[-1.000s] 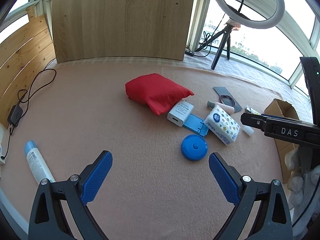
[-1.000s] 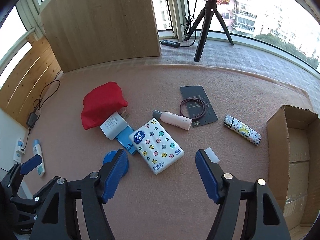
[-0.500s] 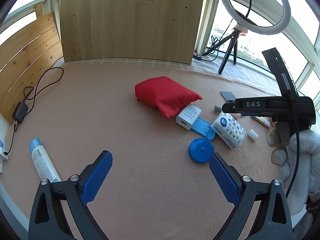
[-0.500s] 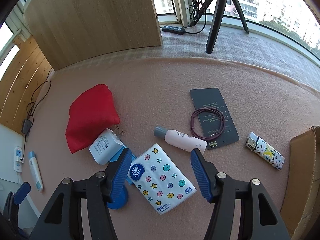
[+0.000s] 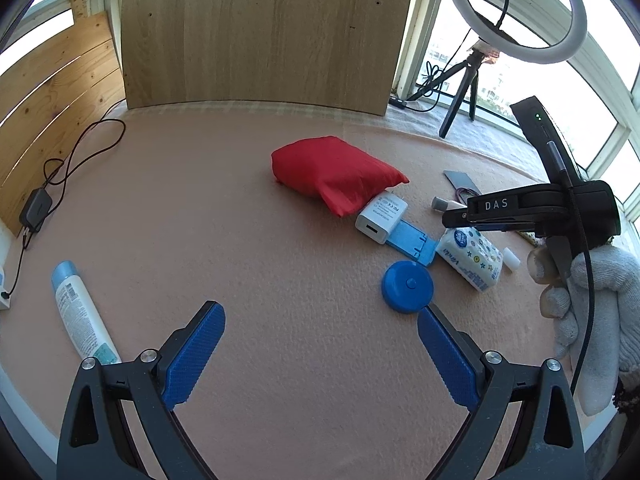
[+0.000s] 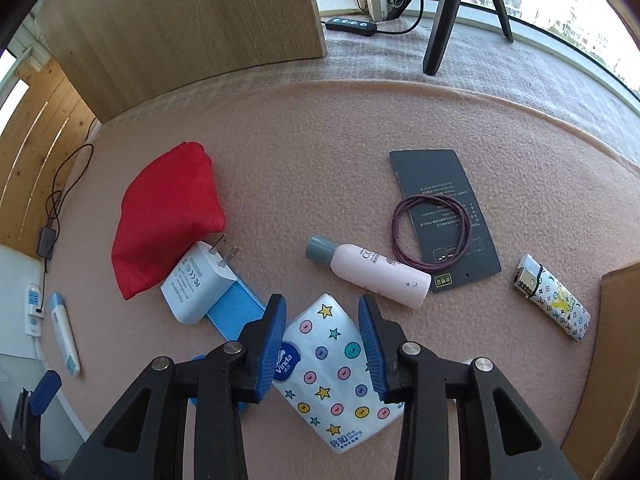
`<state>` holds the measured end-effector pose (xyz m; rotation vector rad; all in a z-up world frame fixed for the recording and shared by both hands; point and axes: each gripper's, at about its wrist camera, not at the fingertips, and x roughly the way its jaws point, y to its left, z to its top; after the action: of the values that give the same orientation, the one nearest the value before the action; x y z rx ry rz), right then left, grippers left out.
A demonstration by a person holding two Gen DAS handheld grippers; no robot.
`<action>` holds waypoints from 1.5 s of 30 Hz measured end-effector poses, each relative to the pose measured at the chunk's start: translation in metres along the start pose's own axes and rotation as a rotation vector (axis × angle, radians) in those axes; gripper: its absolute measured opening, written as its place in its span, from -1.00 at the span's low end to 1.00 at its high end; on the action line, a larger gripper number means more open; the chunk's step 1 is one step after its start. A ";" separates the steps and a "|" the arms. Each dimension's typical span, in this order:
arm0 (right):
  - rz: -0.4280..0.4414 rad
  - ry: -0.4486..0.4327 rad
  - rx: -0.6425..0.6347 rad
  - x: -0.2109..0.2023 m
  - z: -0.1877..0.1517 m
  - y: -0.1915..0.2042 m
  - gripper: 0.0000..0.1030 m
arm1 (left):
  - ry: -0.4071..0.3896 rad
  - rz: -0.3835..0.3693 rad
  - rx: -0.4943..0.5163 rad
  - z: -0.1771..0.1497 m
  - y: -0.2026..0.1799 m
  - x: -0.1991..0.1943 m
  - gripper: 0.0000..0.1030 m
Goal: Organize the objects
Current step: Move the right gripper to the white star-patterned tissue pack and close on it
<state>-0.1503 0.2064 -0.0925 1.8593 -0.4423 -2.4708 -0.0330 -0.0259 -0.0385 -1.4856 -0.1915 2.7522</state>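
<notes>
A star-patterned tissue pack (image 6: 336,376) lies on the pink mat. My right gripper (image 6: 322,304) hovers right over its far corner, jaws open but narrowed, one blue pad at each side of the pack. In the left wrist view the same gripper (image 5: 472,216) hangs just above the pack (image 5: 470,258), held by a gloved hand (image 5: 592,300). My left gripper (image 5: 320,316) stands wide open and empty, near a blue round disc (image 5: 407,286). Around lie a red pouch (image 6: 168,220), white charger (image 6: 196,280), blue stand (image 6: 236,312), pink bottle (image 6: 372,274) and patterned lighter (image 6: 552,304).
A dark card (image 6: 436,184) with a hair band (image 6: 432,236) lies beyond the bottle. A cardboard box (image 6: 612,360) stands at the right edge. A spray tube (image 5: 80,320) and a cabled adapter (image 5: 38,210) lie at the left. A wooden board (image 5: 260,32) and tripod (image 6: 440,20) stand behind.
My right gripper has moved forward and down over the tissue pack, and its jaws have narrowed around it. The left gripper has drawn back a little and stays open.
</notes>
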 end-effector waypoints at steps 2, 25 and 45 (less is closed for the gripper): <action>0.028 0.011 0.039 -0.003 -0.008 -0.008 -0.34 | 0.003 -0.007 0.002 -0.001 -0.002 0.001 0.92; 0.142 -0.036 0.093 -0.053 -0.102 -0.051 -0.01 | 0.125 -0.241 0.093 -0.026 -0.078 0.035 0.92; 0.245 0.068 0.056 -0.027 -0.094 -0.044 -0.08 | 0.247 -0.395 0.095 -0.030 -0.122 0.084 0.18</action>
<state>-0.0471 0.2334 -0.1012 1.7801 -0.6976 -2.2514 -0.0602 0.1033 -0.1111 -1.5503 -0.3068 2.2228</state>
